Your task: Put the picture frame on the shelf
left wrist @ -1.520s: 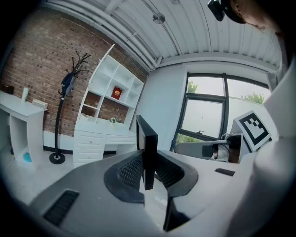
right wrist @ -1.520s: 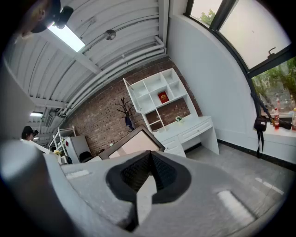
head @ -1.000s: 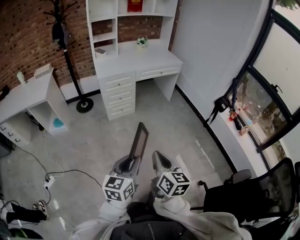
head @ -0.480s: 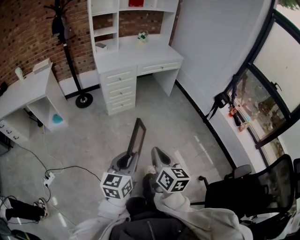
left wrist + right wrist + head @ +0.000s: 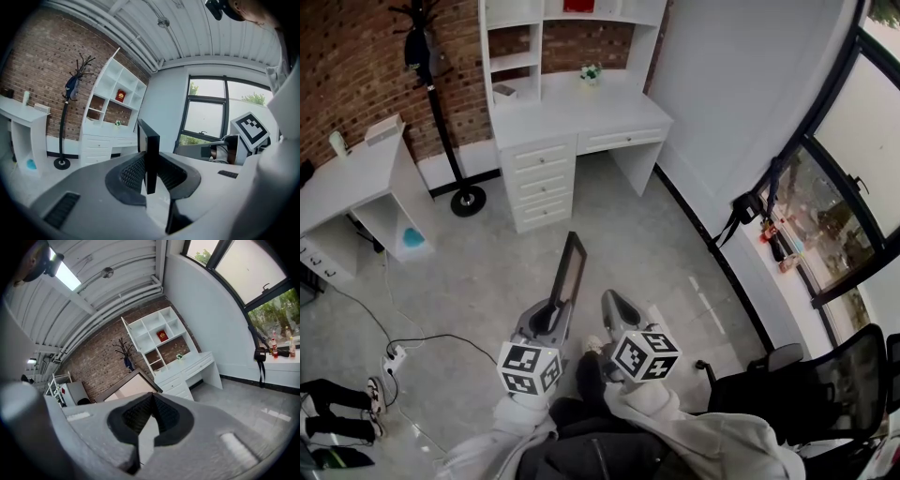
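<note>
Picture frame, dark-rimmed and seen almost edge-on, stands upright in the left gripper, whose fingers are clamped on its lower edge. It is carried in the air above the grey floor, in front of the person and well apart from any furniture. Beside it the right gripper holds nothing, its fingers pressed together. Ahead, against the brick wall, stands a white desk with drawers, its surface carrying a small potted plant. Above the desk rises a white shelf unit with open compartments, one holding a red item. A black coat stand is to the left of the desk. The step in hand looks like the carry: the frame is gripped and pointed toward the shelf but not yet near it. The next move probably calls for walking closer and raising the frame to a free compartment. It would need to stay upright to clear the shelf edges, with its base set down before the fingers let go.
</note>
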A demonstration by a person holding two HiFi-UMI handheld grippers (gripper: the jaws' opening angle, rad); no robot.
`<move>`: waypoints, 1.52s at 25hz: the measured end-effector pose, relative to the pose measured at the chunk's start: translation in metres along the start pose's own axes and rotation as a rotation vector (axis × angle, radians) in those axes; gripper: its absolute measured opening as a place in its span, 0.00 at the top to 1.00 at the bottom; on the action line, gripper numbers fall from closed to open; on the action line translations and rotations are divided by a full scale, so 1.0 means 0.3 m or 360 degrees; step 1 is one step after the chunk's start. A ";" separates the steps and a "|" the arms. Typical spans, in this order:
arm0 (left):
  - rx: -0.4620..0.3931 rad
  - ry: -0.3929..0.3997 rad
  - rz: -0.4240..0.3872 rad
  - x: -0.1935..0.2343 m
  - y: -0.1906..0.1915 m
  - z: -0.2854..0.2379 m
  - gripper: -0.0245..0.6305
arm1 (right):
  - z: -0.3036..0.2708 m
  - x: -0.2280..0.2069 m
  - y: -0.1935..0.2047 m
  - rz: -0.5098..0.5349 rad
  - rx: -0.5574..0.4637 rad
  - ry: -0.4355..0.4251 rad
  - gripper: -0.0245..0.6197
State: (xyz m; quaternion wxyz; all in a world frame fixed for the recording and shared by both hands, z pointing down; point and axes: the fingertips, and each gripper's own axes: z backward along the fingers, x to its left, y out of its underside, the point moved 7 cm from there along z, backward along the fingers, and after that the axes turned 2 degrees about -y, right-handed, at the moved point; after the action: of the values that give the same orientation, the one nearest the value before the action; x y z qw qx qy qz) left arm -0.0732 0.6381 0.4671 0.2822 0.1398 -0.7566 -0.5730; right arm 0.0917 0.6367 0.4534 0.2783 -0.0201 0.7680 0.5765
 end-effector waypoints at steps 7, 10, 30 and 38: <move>-0.0017 -0.0046 -0.0011 0.061 -0.055 -0.147 0.85 | -0.141 -0.088 -0.076 -0.0010 0.0003 -0.0035 0.96; -0.0024 -0.0064 -0.0004 0.093 -0.085 -0.222 0.85 | -0.223 -0.123 -0.121 -0.0011 0.0022 -0.0056 0.96; -0.0099 -0.0152 0.0000 0.203 -0.215 -0.680 0.85 | -0.631 -0.388 -0.346 -0.0012 0.0072 -0.0217 0.96; -0.0123 -0.0126 0.0010 0.202 -0.219 -0.822 0.85 | -0.689 -0.499 -0.379 -0.0034 0.0059 -0.0201 0.96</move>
State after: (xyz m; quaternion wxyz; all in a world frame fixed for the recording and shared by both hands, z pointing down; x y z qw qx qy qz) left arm 0.0155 0.3913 0.4666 0.2593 0.1036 -0.7449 -0.6059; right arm 0.1745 0.3701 0.4588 0.3328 0.0134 0.7592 0.5593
